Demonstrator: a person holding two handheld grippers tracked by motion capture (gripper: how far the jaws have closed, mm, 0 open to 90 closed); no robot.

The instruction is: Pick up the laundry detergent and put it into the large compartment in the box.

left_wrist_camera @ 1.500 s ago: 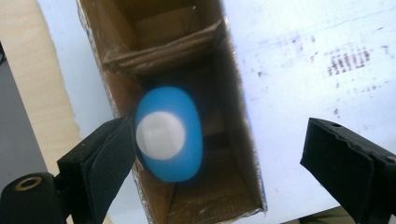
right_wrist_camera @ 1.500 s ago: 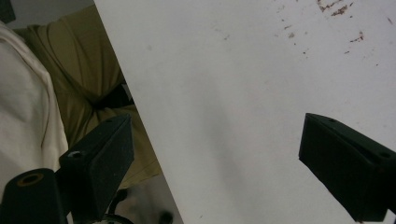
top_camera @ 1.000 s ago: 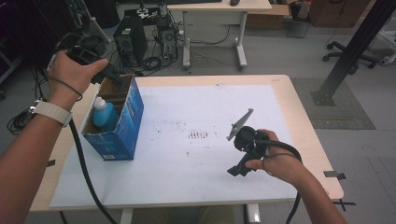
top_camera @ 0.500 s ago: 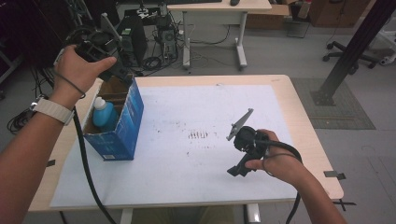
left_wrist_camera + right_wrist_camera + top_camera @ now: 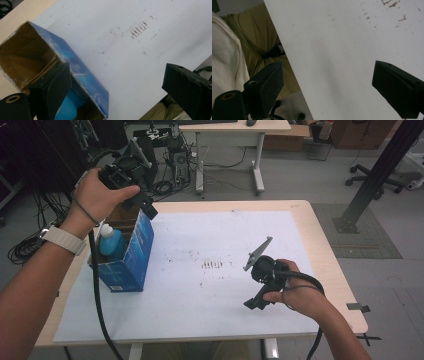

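sheet: white [image 5: 200,285], I see brown smudges [image 5: 214,265] mid-table
floor: desk [image 5: 235,130], cables [image 5: 165,185], black post [image 5: 380,175]

Left hand [image 5: 97,195] held the left gripper [image 5: 145,206] raised, forearm stretched up from bottom left, a pale band on the wrist. Its jaws stood wide apart, nothing between them. Right hand [image 5: 295,292] held the right gripper [image 5: 256,302] low, jaws pointed back toward the person, also spread wide, gripping nothing.
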